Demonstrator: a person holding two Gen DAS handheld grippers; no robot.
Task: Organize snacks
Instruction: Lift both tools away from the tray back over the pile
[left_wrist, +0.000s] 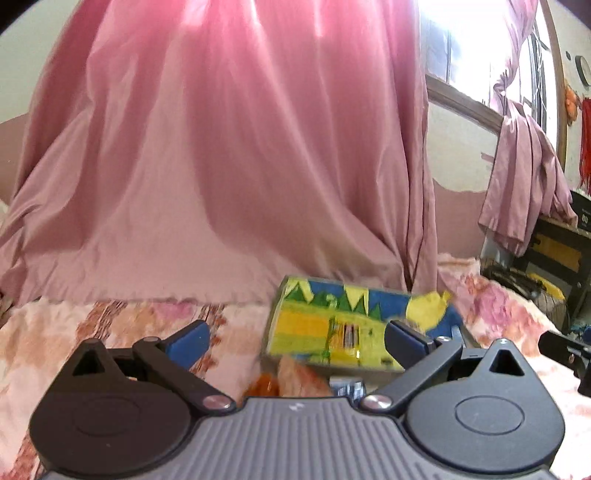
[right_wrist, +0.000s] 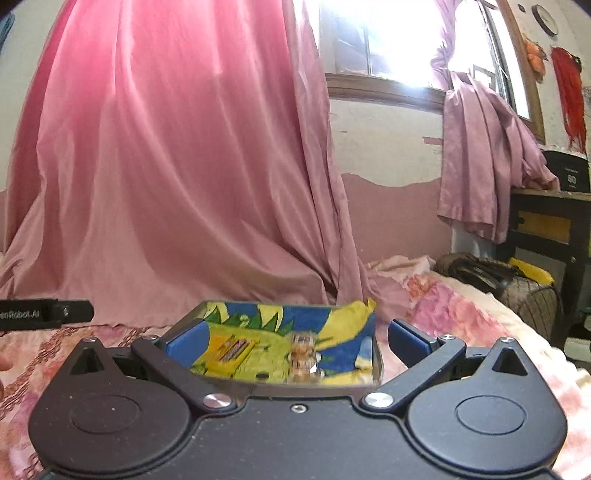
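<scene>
A snack box (left_wrist: 332, 325) printed in yellow, green and blue lies on the floral bedspread (left_wrist: 92, 325). In the left wrist view it sits ahead and to the right, and my left gripper (left_wrist: 295, 341) is open, its right finger (left_wrist: 406, 341) in front of the box. An orange snack packet (left_wrist: 291, 380) shows blurred just under the gripper. In the right wrist view the box (right_wrist: 288, 343) lies between the fingers of my open right gripper (right_wrist: 291, 343), and a small wrapped snack (right_wrist: 304, 360) rests on it.
A pink curtain (right_wrist: 166, 166) hangs behind the bed. A dark table (right_wrist: 550, 225) with a black box stands at the right, with a dark bag (right_wrist: 517, 284) below it. The left gripper's tip (right_wrist: 48, 314) shows at the right view's left edge.
</scene>
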